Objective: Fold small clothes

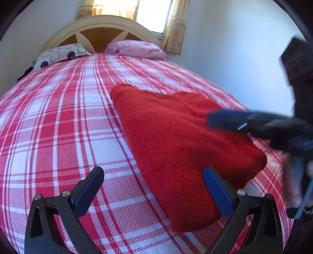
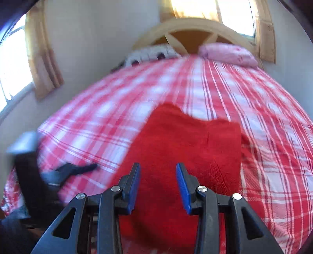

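A red knitted garment (image 1: 185, 148) lies folded flat on the red and white checked bedspread (image 1: 58, 127). My left gripper (image 1: 153, 173) is open and empty, above the garment's near left edge. The right gripper (image 1: 225, 119) shows blurred in the left wrist view, over the garment's right side. In the right wrist view the garment (image 2: 185, 140) fills the middle and my right gripper (image 2: 158, 170) is open and empty just above its near part. The left gripper (image 2: 78, 169) shows there, blurred, at the left over the bedspread (image 2: 254, 97).
A patterned pillow (image 1: 58, 53) and a pink pillow (image 1: 137, 48) lie at the head of the bed by the wooden headboard (image 1: 101, 31). A curtained window (image 1: 152, 13) is behind it. White walls stand on both sides. A second window (image 2: 11, 62) is at the left.
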{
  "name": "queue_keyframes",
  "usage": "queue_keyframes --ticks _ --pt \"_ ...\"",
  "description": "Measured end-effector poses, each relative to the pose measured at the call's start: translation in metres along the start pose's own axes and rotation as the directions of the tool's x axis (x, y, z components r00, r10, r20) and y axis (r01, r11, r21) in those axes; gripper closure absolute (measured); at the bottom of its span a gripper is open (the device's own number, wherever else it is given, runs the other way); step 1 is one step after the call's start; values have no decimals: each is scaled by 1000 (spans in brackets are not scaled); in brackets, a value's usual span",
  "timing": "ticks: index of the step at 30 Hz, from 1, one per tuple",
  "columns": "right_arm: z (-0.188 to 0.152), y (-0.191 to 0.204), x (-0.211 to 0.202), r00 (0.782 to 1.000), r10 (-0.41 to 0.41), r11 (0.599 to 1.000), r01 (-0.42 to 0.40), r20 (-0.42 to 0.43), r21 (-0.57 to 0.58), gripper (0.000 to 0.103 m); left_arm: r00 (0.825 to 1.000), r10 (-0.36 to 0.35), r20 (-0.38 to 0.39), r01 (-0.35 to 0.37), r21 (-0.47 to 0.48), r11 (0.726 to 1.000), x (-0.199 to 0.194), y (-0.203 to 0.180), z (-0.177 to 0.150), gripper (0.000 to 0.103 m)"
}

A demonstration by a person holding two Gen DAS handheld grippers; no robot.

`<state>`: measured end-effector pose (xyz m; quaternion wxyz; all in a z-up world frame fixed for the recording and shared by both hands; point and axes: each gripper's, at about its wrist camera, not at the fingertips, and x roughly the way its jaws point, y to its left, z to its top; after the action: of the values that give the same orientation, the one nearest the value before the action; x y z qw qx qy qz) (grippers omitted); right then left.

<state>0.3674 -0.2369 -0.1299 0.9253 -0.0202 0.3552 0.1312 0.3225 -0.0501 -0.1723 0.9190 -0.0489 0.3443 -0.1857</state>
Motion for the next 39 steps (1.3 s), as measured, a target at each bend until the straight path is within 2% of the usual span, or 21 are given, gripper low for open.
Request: queue_keyframes --ticks 2,4,5,8,10,14,17,20,23,28,30,31,32,33,35,37,39 --pt "-9 -24 19 998 -33 997 36 -57 63 66 999 -10 43 11 -17 1000 -7 4 1 0" --pt "-17 -42 19 999 16 994 -12 -36 111 68 997 -16 76 19 -40 999 -12 8 3 0" --pt "-20 -49 15 999 33 992 -30 -20 123 72 996 -21 82 25 -51 998 -12 11 3 0" --pt "-23 -46 8 999 18 997 -16 -29 77 72 998 -35 52 38 -58 998 -5 11 4 0" --pt "-27 -36 -2 1000 -13 999 13 -23 30 72 999 -33 9 33 -23 999 4 4 3 0" --pt "-41 -32 -10 1000 -15 1000 16 -25 15 72 997 10 -78 -5 57 998 19 -10 0 0" --pt "-49 -40 -16 1000 9 1000 -9 -11 26 72 994 7 -108 1 72 997 21 -12 -2 0" --pt "-50 -40 -27 1000 10 999 -10 11 35 70 997 1 -76 5 67 998 13 -12 -4 0" --pt "-53 -46 -12 999 -3 999 5 -41 43 71 995 -6 -97 13 67 998 17 -11 -4 0" --pt "-40 -39 -28 1000 1 999 -1 4 45 70 998 -11 -69 15 55 998 13 -10 -3 0" --pt "-28 -34 -36 999 -24 999 23 37 26 57 997 -18 -74 22 45 999 13 -9 -3 0" --pt "-22 -32 -37 998 -51 999 50 48 15 43 997 -16 -76 19 46 999 14 -10 -3 0" --pt "-17 -32 -36 996 -66 998 66 60 12 39 997 -12 -78 15 49 999 14 -10 -3 0" --pt "-12 -34 -31 997 -46 999 45 57 22 39 997 -11 -80 15 50 999 14 -11 -3 0" --pt "-10 -40 -10 1000 -25 998 26 -12 58 39 996 -15 -84 19 45 999 15 -10 -3 0" --pt "-15 -50 18 992 -89 994 94 -90 55 39 996 -24 -90 27 35 999 17 -8 -2 0" --pt "-20 -58 19 996 -77 993 81 -54 89 38 995 -32 -97 35 26 999 18 -7 -2 0"
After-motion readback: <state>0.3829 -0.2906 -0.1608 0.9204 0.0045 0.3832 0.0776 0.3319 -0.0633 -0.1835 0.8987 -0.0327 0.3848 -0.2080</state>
